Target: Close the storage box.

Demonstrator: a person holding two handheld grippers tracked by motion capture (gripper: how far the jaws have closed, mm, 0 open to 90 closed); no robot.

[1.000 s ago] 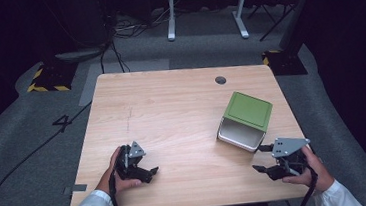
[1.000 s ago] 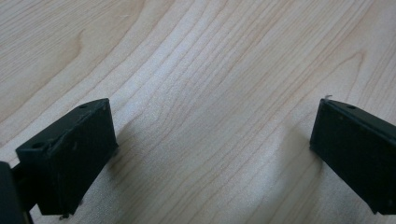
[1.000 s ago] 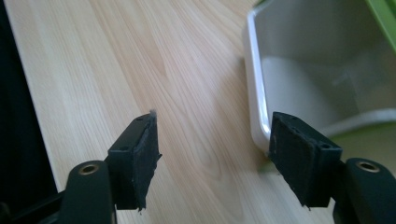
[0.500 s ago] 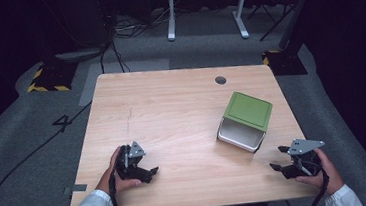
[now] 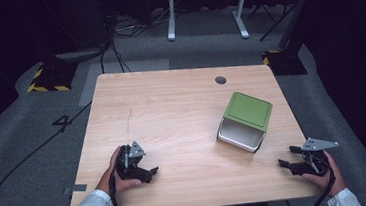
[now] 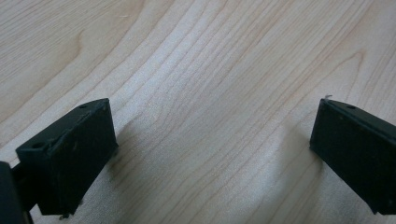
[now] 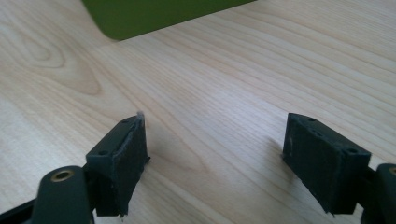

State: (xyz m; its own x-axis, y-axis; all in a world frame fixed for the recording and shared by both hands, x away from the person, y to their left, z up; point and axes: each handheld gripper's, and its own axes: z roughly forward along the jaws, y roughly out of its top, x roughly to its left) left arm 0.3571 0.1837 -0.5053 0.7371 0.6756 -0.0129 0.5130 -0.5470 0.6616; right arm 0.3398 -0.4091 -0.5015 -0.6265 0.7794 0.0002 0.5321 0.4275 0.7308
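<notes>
Lab: taped floor (image 5: 48, 80), trailing cables (image 5: 115, 36)

Worktop (image 5: 171, 109): bare wood across the left half, centre and far edge, open to passage. Sole obstacle: green-lidded box (image 5: 245, 120) on its side, right of centre. Clear lane between it and the right gripper (image 5: 289, 161) near the front right corner. Left gripper (image 5: 147, 174) near the front left edge, well apart from the box.
</notes>
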